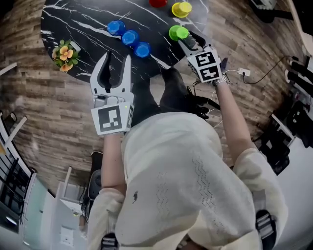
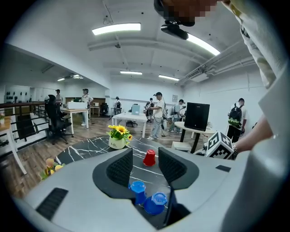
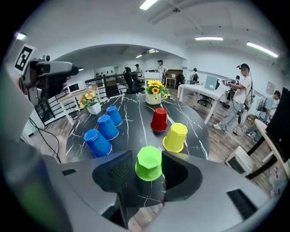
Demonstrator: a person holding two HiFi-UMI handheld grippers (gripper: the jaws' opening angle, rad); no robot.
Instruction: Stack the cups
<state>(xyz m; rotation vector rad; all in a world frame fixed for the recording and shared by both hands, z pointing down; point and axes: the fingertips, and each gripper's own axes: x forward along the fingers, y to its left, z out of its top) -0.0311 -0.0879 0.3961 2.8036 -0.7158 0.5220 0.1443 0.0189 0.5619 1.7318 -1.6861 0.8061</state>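
Observation:
Six cups stand upside down on the round black marble table [image 1: 78,19]. Three blue cups [image 1: 130,37] form a row, with a green cup [image 1: 178,32], a yellow cup [image 1: 181,9] and a red cup [image 1: 157,2] to their right. My right gripper [image 1: 190,41] reaches down to the green cup [image 3: 149,163], which stands between its open jaws; I see no firm pad contact. Just beyond it stand the yellow cup [image 3: 175,137] and the red cup [image 3: 159,120]. My left gripper [image 1: 116,61] hovers open and empty at the table's near edge, pointing towards two blue cups [image 2: 137,191].
An orange flower pot [image 1: 66,52] sits at the table's left edge and a sunflower pot [image 3: 154,95] at its far side. Wood floor surrounds the table. Desks, chairs and several people fill the room beyond. Cables and equipment lie on the floor at the right [image 1: 293,73].

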